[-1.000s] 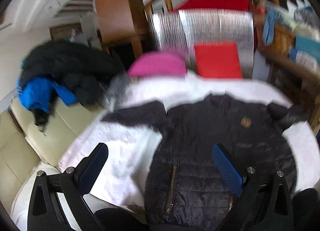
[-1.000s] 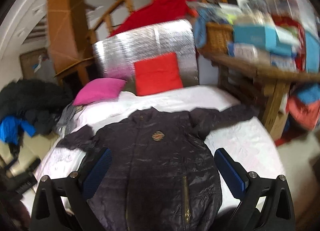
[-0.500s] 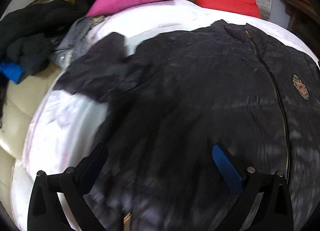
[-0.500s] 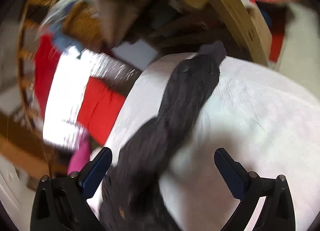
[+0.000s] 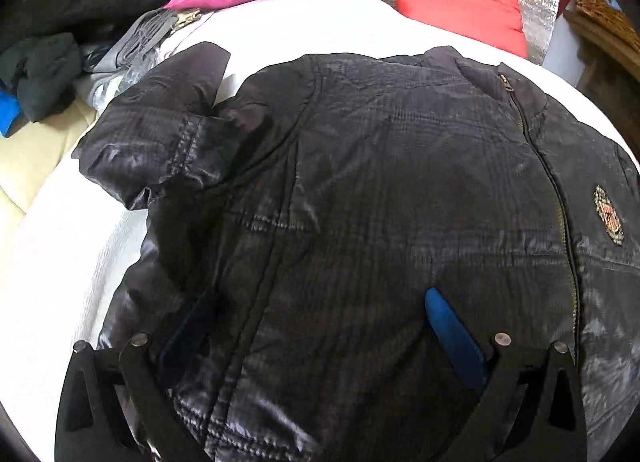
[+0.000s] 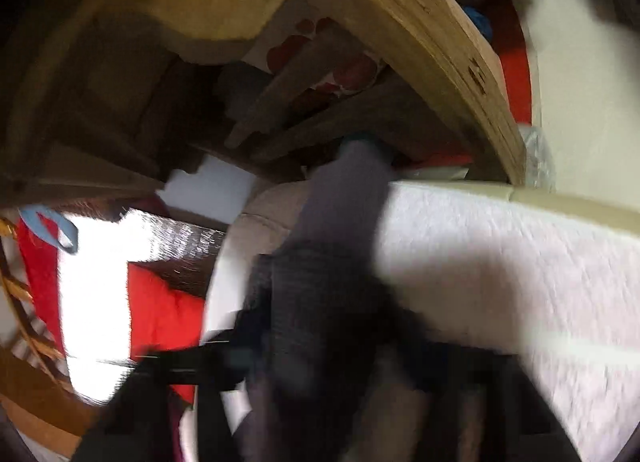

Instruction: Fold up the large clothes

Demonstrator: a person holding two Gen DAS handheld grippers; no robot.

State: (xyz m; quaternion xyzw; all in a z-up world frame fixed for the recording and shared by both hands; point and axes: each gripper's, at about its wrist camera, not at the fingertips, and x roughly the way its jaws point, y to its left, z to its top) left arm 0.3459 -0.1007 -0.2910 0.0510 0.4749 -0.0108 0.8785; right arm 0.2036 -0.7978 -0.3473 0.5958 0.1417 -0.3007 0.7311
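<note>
black jacket (image 5: 360, 181) flat on white bed (image 5: 60, 262)

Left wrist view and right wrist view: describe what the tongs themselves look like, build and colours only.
The left tongs have two black angular arms with round silver pivot bolts, each ending in a flat blue pad; the other pad lies in shadow and looks darker. No cables or markings show. The right tongs are badly blurred: only black frame parts can be made out, and no hand or sleeve shows in either view.
</note>
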